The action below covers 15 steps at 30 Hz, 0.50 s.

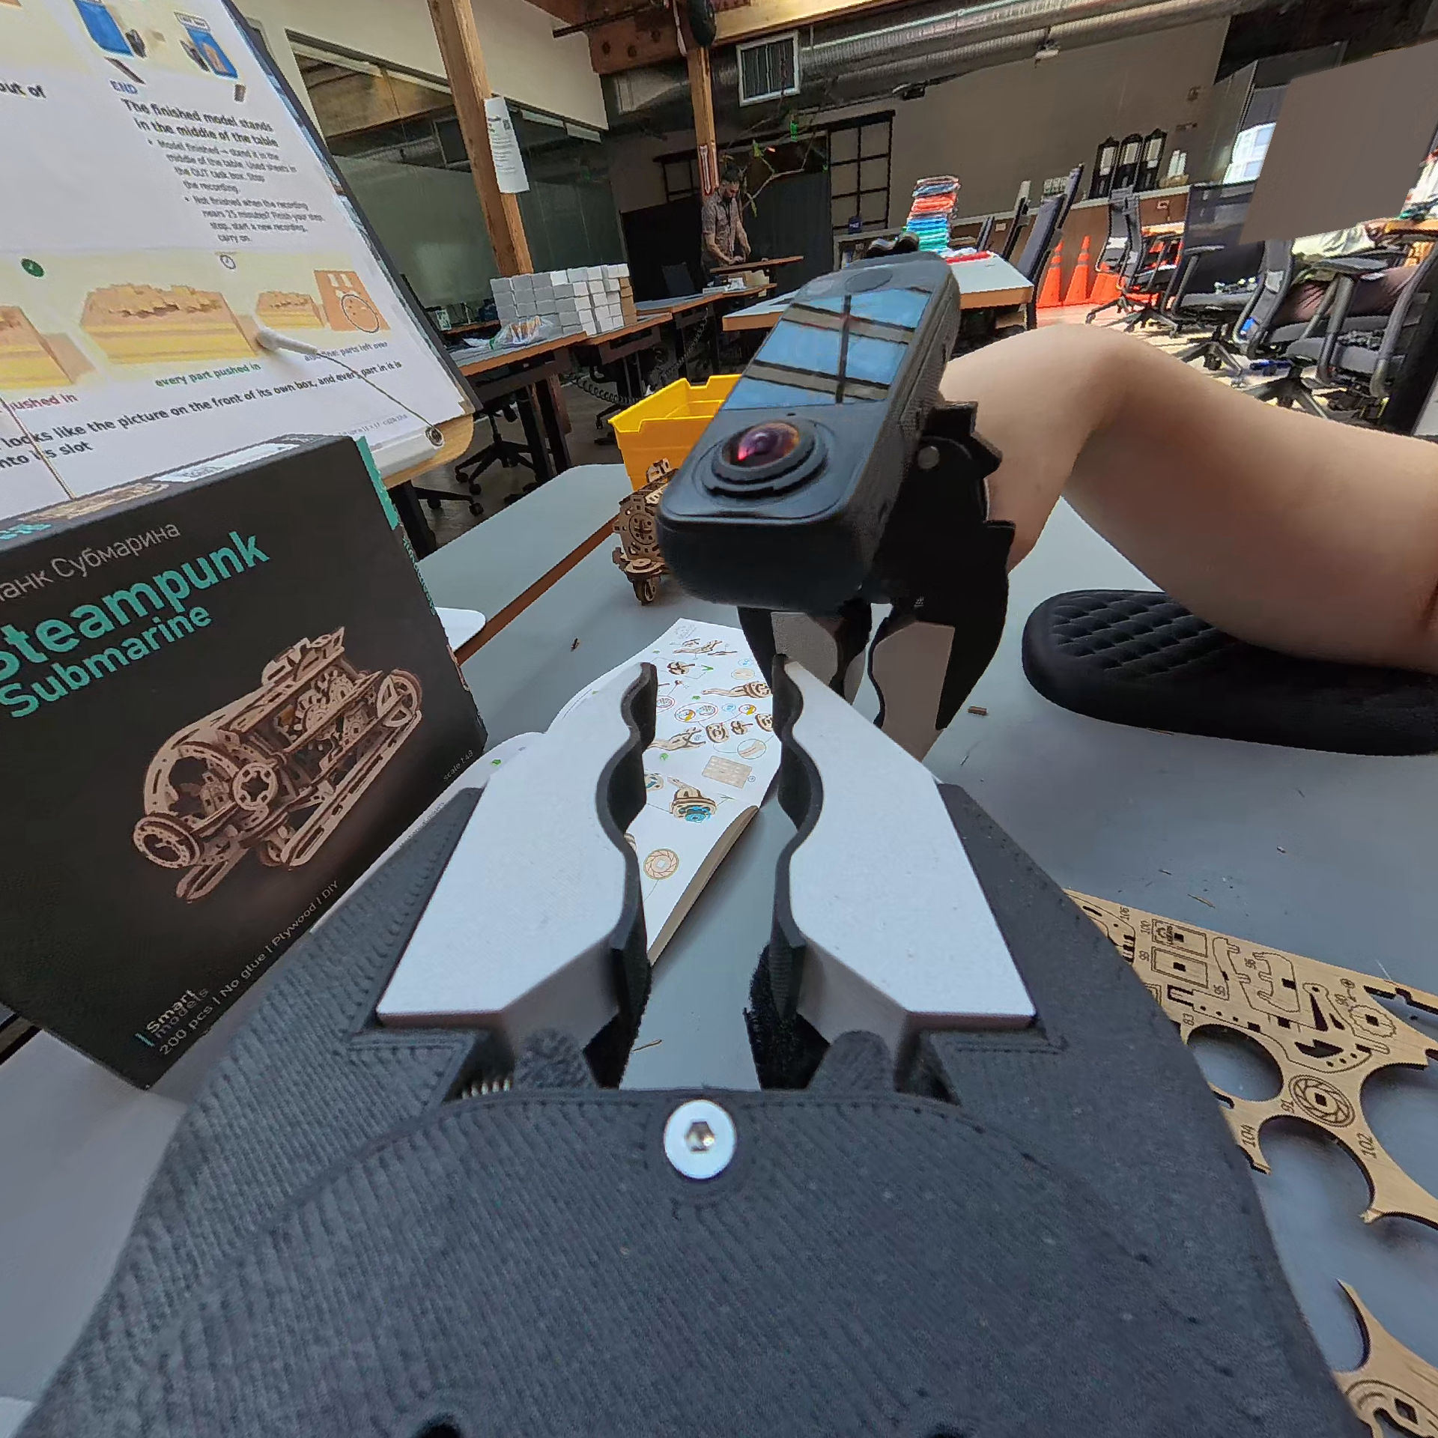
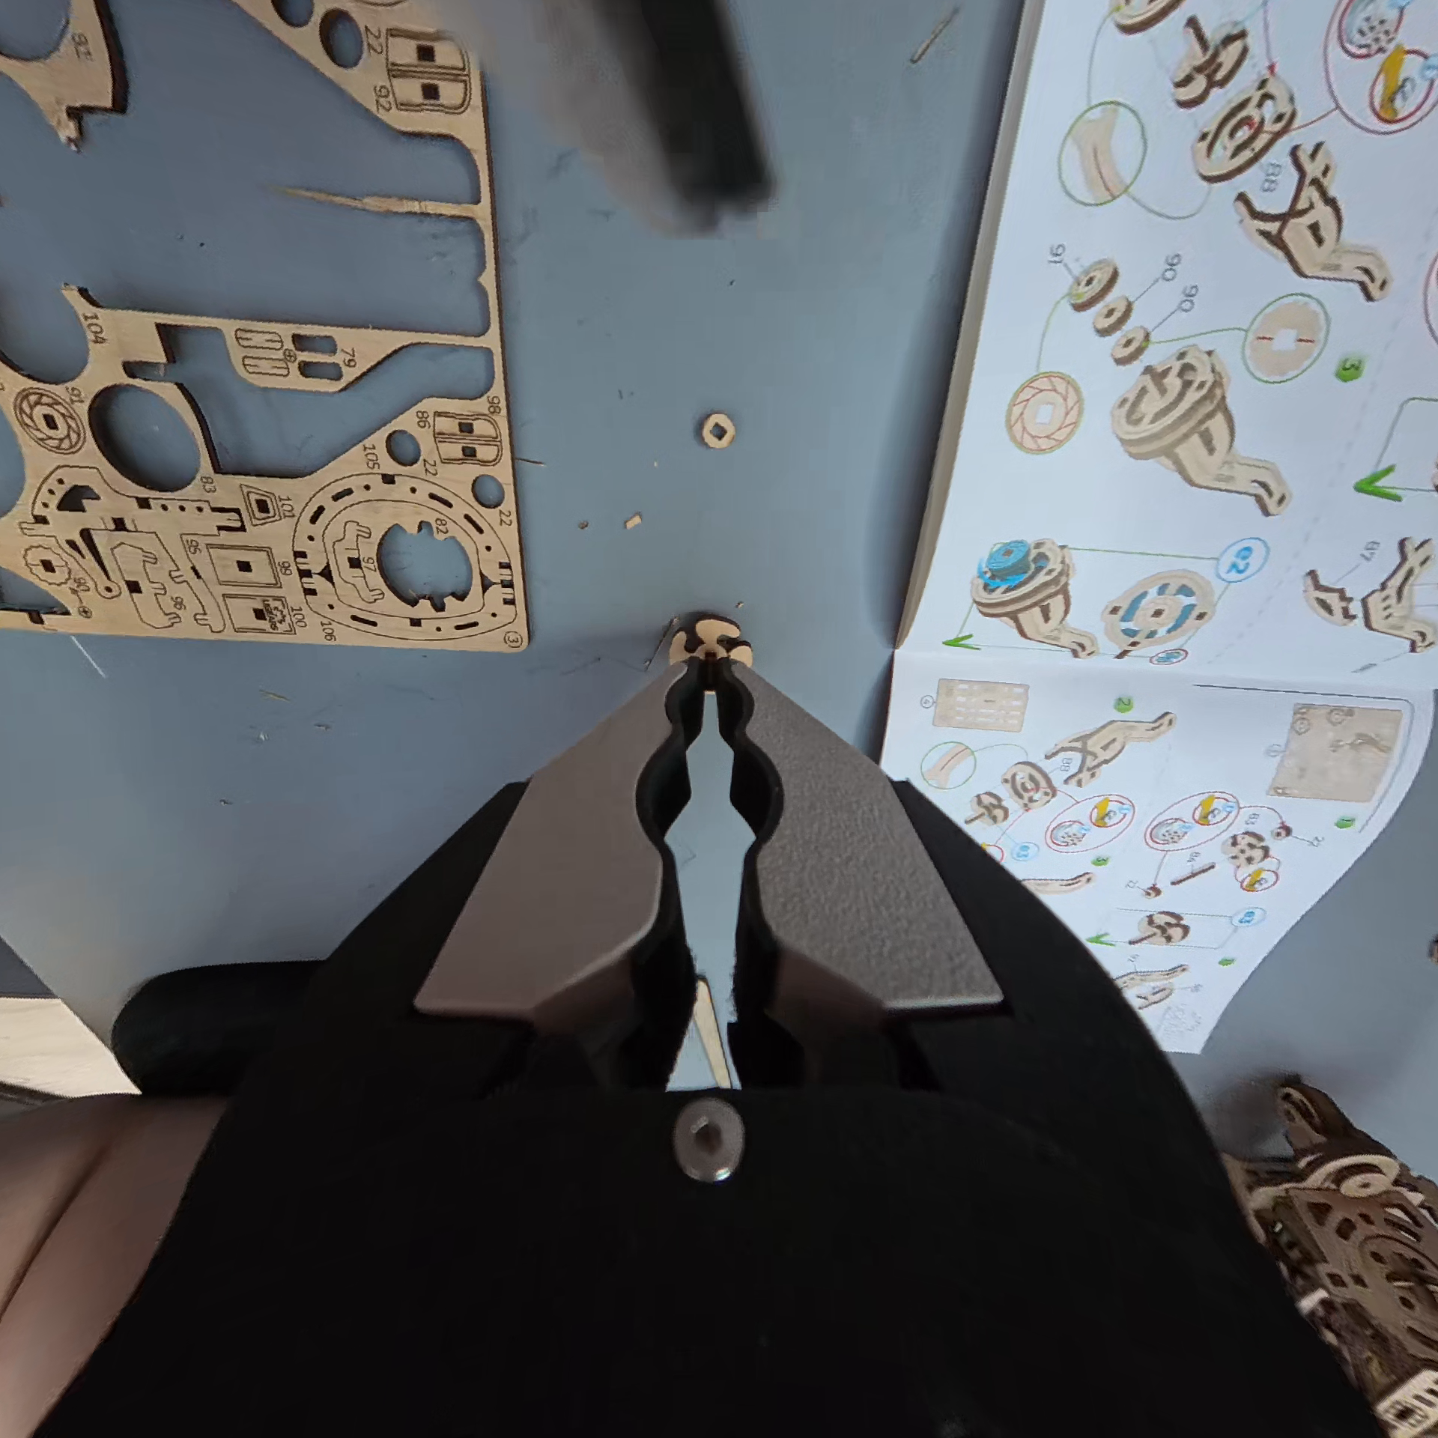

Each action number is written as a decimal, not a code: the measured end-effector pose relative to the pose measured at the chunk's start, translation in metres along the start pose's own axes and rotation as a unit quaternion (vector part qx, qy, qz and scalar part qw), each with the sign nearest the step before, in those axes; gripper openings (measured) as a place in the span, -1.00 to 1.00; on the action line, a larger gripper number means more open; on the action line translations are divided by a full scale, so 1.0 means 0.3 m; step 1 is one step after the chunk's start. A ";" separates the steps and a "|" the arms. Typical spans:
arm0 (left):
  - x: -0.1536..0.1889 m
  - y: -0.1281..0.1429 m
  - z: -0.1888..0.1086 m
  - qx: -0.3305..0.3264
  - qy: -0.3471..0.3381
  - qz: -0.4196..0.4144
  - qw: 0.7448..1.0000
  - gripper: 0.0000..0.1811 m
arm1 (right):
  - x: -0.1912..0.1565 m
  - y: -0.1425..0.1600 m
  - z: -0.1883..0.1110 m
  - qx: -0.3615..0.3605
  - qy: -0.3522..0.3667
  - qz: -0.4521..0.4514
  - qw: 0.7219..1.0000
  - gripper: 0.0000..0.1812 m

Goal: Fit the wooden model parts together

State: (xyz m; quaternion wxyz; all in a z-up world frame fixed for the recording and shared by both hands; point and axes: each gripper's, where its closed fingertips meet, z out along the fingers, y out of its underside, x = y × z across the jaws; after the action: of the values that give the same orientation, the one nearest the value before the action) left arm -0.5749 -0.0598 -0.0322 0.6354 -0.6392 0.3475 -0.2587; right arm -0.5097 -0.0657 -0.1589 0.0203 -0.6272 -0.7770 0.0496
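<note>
1. Down at the grey table (image 2: 700, 311), the right gripper (image 2: 710, 668) points its tips at the surface, jaws nearly together and pinching a small wooden part (image 2: 710, 640).
2. That part is a pale, rounded piece with dark cut-outs; only its top shows past the fingertips, so its long axis cannot be told for sure, though it seems to spread crosswise to the fingers.
3. Just beyond it on the table lies a tiny wooden ring (image 2: 717, 430) with a square hole, lying flat and apart from the gripper.
4. A wooden parts sheet (image 2: 257, 482) lies flat to the left in the right wrist view, many shapes already punched out.
5. An open instruction booklet (image 2: 1167, 545) lies on the other side.
6. The left gripper (image 1: 712, 685) hangs above the booklet (image 1: 704, 778) with jaws parted a moderate way and nothing between them.
7. A partly built wooden model (image 1: 642, 537) stands farther back, near a yellow bin (image 1: 669, 424).
8. A dark kit box (image 1: 210, 739) stands upright at the left.
</note>
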 end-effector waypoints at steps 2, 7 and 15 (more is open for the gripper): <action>-0.001 -0.001 -0.001 0.001 0.000 -0.001 1.000 -0.69 | 0.000 0.002 0.000 0.002 -0.010 0.023 1.000 -0.97; -0.005 -0.004 -0.003 0.004 -0.002 -0.004 1.000 -0.69 | 0.000 0.000 0.000 -0.009 0.011 -0.010 1.000 -0.98; -0.010 -0.004 -0.004 0.004 -0.004 -0.010 1.000 -0.69 | 0.000 0.002 0.002 -0.004 0.005 0.003 1.000 -0.97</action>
State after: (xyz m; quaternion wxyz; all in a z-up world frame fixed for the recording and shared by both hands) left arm -0.5777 -0.0584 -0.0307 0.6368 -0.6413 0.3370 -0.2639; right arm -0.5092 -0.0655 -0.1596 0.0214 -0.6295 -0.7755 0.0436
